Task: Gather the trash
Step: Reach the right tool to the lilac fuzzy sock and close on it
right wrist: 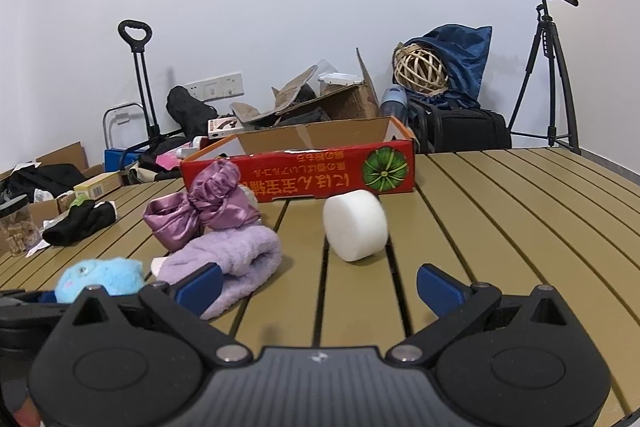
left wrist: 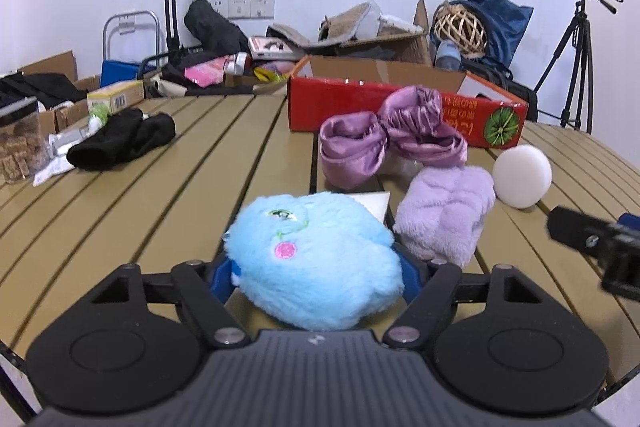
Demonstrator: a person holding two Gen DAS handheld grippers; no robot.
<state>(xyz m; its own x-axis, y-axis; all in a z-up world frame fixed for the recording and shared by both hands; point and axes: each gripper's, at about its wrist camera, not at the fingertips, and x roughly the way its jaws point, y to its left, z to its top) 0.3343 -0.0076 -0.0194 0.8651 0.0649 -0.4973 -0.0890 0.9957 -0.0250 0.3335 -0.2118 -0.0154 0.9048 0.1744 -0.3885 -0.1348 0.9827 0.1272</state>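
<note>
Blue plush toy (left wrist: 316, 263) sits pinched between my left gripper's (left wrist: 316, 273) pads, apparently gripped; next, I'd lift it toward the red box (left wrist: 404, 107).

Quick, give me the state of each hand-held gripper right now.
Left hand-held gripper: closed on the blue plush toy, its blue pads against both sides.
Right hand-held gripper: open, holding nothing.

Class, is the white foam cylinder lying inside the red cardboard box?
No, the white foam cylinder sits on the slatted table before the red cardboard box.
</note>
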